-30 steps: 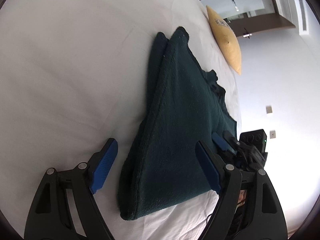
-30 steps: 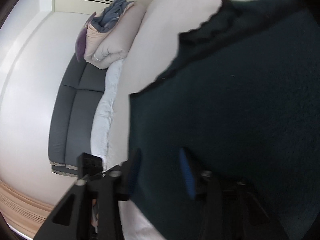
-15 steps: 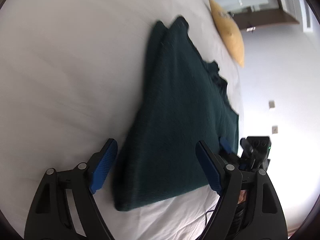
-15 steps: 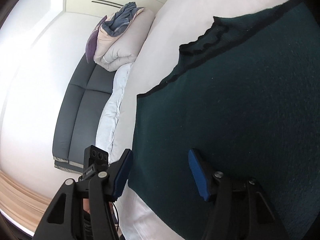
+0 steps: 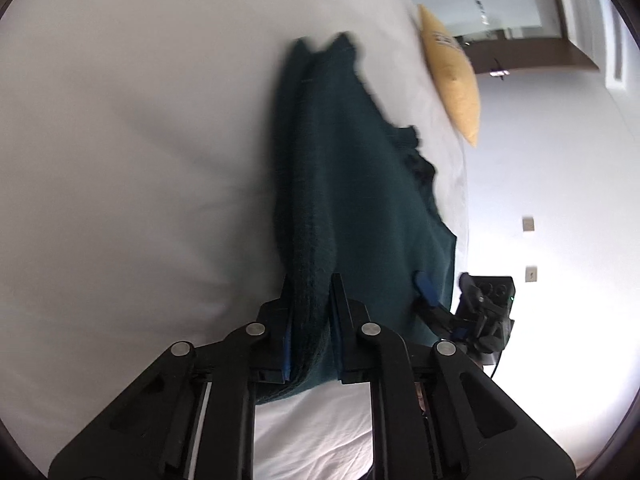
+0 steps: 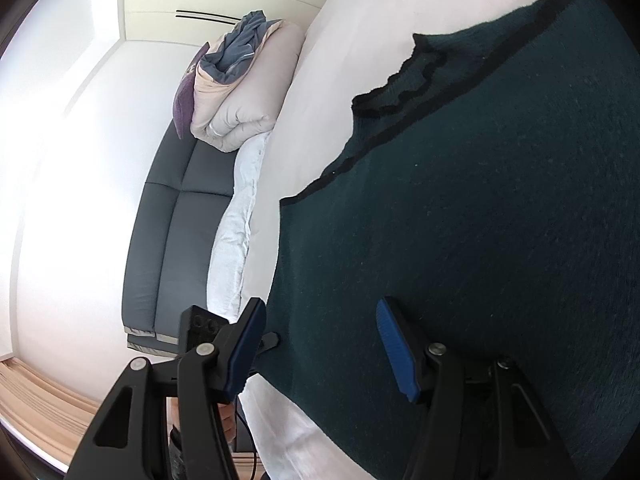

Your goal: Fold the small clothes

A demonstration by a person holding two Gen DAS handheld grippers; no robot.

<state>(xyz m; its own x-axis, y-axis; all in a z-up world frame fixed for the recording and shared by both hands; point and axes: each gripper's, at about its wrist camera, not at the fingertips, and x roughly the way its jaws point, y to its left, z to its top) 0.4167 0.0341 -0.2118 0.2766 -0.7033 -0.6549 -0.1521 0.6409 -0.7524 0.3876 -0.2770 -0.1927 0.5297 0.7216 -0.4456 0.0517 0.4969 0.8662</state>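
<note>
A dark green knitted garment [image 5: 348, 184] lies folded lengthwise on the white bed [image 5: 120, 160]. My left gripper [image 5: 310, 292] is shut on the thick folded near edge of the garment. In the right wrist view the same garment [image 6: 480, 220] fills the right side, its black-trimmed neckline toward the top. My right gripper [image 6: 320, 344] is open, its blue-padded fingers straddling the garment's near corner without pinching it. The right gripper also shows in the left wrist view [image 5: 440, 300], at the garment's right edge.
A yellow cushion [image 5: 452, 76] rests at the bed's far edge by the wall. In the right wrist view a dark grey sofa [image 6: 176, 216] stands beside the bed, with a folded beige duvet and clothes [image 6: 240, 92] piled on it. Wooden floor [image 6: 36, 400] shows lower left.
My left gripper moved forward and closed on the garment's folded near edge; it was wide open before. My right gripper has stayed open at the garment's corner.
</note>
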